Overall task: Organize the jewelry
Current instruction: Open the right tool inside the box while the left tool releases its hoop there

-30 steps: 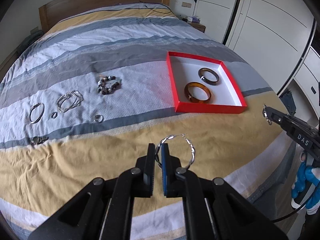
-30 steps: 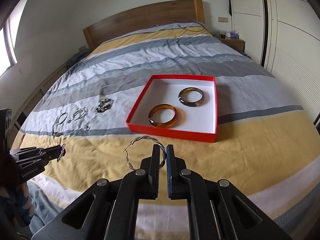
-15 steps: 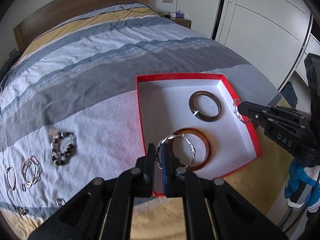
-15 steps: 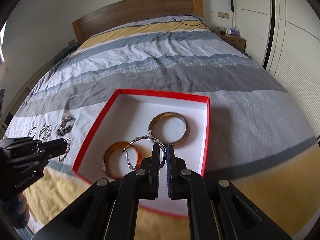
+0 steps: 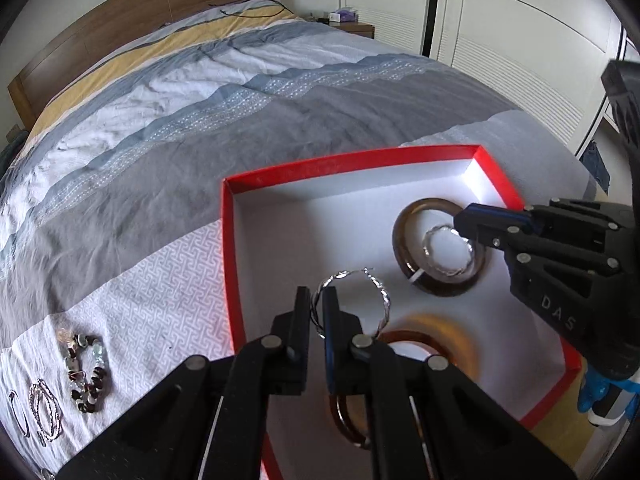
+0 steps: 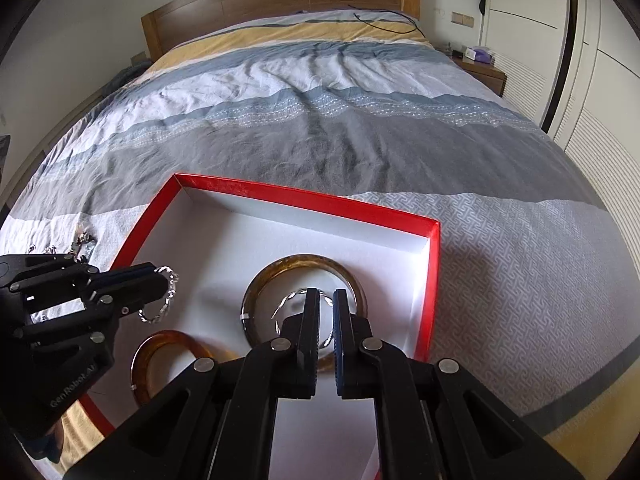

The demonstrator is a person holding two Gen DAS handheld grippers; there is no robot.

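Hoops ride over the red box [image 5: 494,172] — I keep left gripper [image 5: 316,312] and right gripper [image 6: 326,312] each pinched on one, ready to drop beside the bangles.

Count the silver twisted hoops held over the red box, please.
2. One hoop is held in the left gripper, above the box. The other hoop is in the right gripper, over the dark bangle. More silver pieces lie on the bed.
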